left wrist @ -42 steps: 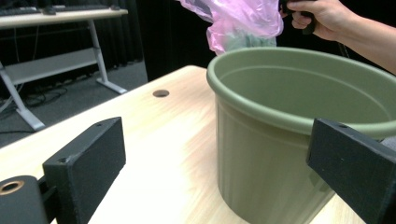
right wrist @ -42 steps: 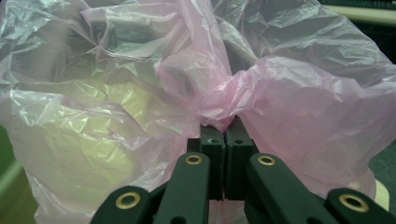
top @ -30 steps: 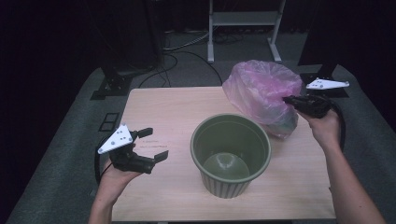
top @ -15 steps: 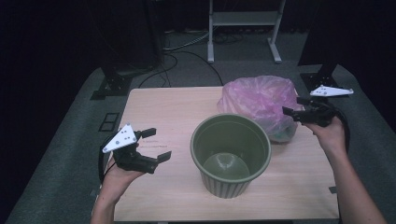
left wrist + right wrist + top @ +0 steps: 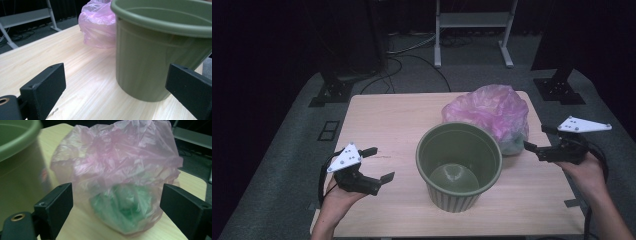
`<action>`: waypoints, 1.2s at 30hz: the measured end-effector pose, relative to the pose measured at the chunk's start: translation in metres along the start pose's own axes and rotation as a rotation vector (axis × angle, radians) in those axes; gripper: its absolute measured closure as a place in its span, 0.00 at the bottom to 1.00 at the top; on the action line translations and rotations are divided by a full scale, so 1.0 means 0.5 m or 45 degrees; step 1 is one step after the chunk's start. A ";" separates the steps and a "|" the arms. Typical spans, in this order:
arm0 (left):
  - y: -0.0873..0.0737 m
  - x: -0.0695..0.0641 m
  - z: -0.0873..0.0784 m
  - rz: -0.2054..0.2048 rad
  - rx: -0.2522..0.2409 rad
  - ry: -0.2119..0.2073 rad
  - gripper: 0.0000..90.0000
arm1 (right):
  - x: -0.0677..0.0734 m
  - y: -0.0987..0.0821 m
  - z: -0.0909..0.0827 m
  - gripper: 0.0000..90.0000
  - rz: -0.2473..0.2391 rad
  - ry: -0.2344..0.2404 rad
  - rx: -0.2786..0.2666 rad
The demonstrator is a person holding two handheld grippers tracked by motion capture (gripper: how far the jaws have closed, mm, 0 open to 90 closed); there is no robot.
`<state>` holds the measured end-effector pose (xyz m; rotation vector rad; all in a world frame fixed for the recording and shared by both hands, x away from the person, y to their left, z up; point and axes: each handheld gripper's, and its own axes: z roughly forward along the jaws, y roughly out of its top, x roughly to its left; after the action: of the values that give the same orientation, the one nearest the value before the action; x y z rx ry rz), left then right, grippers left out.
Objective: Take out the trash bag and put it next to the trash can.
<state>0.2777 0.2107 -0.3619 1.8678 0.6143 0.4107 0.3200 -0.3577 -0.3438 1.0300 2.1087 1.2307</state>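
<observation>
An empty green ribbed pot point(image 5: 458, 165) stands mid-table, and a crumpled pink plastic bag point(image 5: 492, 115) rests just behind it to the right. In the right gripper view the bag point(image 5: 117, 170) holds something green point(image 5: 125, 205). My right gripper point(image 5: 536, 137) hangs a little to the right of the bag. Its jaws have just been opening and stand wide, with nothing pressed between them point(image 5: 116, 195). My left gripper point(image 5: 381, 163) is open to the left of the pot and empty. In the left gripper view point(image 5: 115, 75) it faces the pot's wall point(image 5: 160, 50), with the bag point(image 5: 97, 25) beyond.
The wooden table point(image 5: 377, 120) has bare surface on its left half and along its front edge. Grey carpet surrounds it. Black stand bases point(image 5: 334, 92) and a white metal frame point(image 5: 472, 20) stand on the floor behind it.
My right gripper opened, let go of the pink bag and drew back toward the near right. The bag settled onto the table. The left gripper barely moved.
</observation>
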 end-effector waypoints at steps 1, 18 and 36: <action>-0.004 0.000 -0.001 -0.002 0.014 0.003 0.02 | 0.000 0.000 0.000 0.11 0.000 0.000 0.000; -0.082 -0.007 0.039 0.003 0.206 0.047 0.02 | 0.037 -0.146 -0.046 0.11 0.018 -0.027 0.128; -0.169 0.011 0.089 -0.010 0.442 0.072 0.02 | 0.046 -0.266 0.033 0.11 -0.025 0.057 0.357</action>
<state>0.2881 0.2049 -0.4570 2.1879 0.7691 0.3700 0.2697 -0.3721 -0.4694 1.1037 2.3683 0.9754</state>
